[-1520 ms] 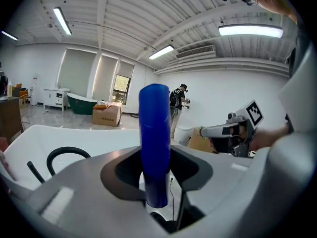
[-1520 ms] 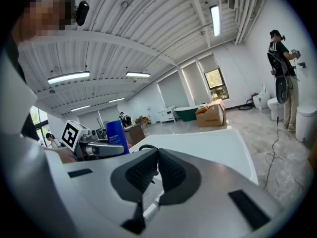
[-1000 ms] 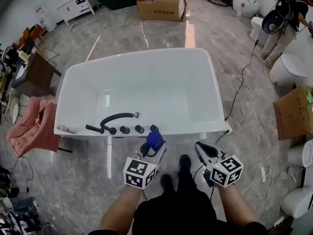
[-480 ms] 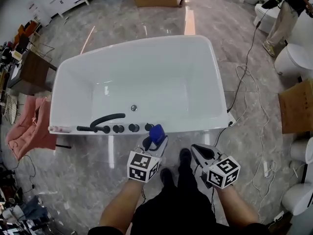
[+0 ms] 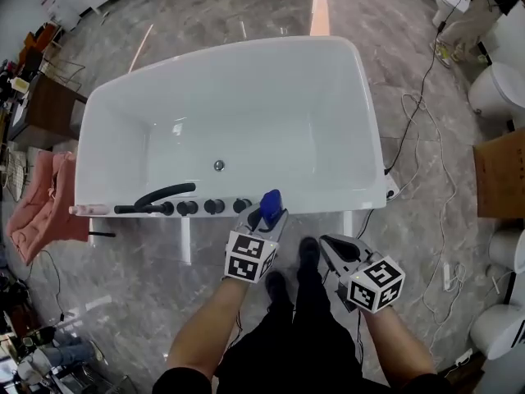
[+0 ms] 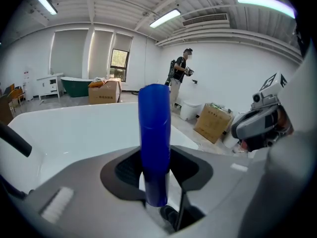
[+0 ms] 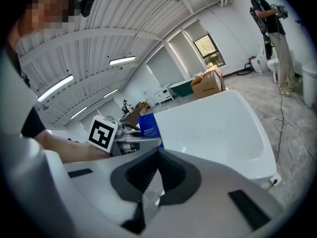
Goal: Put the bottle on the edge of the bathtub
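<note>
The blue bottle (image 5: pixel 270 204) stands upright between the jaws of my left gripper (image 5: pixel 262 217), which is shut on it. It hangs at the near rim of the white bathtub (image 5: pixel 328 201), just right of the black knobs (image 5: pixel 213 207) and black faucet (image 5: pixel 162 195). In the left gripper view the bottle (image 6: pixel 154 133) rises from the left gripper (image 6: pixel 155 175) with the tub behind it. My right gripper (image 5: pixel 330 245) is shut and empty, low beside the person's legs, short of the tub. From the right gripper (image 7: pixel 158 157) I see the bottle (image 7: pixel 148 125) to its left.
A pink cloth (image 5: pixel 41 212) lies left of the tub beside a wooden table (image 5: pixel 47 105). Cables (image 5: pixel 422 138) trail on the floor at the right, near a cardboard box (image 5: pixel 502 173) and white toilets (image 5: pixel 499 89). A person (image 6: pixel 178 78) stands far behind the tub.
My left gripper has carried the blue bottle forward from in front of the tub up to its near rim. The head view has closed in on the tub. The right gripper stays shut.
</note>
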The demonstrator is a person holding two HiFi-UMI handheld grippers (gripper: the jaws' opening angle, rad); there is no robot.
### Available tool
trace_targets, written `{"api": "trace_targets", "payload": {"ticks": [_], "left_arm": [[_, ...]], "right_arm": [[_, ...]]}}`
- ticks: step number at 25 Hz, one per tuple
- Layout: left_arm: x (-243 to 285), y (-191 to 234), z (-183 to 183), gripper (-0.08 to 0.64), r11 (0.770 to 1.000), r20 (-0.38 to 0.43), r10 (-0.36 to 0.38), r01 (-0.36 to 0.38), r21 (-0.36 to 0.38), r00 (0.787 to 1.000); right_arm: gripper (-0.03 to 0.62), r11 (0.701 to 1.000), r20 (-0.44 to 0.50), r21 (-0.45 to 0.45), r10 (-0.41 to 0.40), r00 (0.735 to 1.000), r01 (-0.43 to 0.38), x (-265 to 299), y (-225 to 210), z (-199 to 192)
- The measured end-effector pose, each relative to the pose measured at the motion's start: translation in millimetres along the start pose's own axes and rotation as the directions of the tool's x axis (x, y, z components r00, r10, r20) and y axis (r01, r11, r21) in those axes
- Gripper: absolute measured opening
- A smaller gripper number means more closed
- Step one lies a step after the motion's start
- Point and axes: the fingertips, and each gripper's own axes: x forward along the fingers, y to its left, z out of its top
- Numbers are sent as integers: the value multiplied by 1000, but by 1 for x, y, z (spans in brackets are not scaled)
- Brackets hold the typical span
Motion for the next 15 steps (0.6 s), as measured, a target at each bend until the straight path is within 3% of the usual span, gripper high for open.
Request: {"api": "trace_targets", "payload": {"ticks": [5,15], "left_arm": [[30,8,-8,161,1000,-6,15,-15,18,1000],[72,25,-29,161,999,6,49,-49,-13,999]], "right_arm": [[12,1000,-20,9,6,1000,-5,13,-18,-3],[12,1000,-87,7,8,996,-7,38,-45,-16]]}}
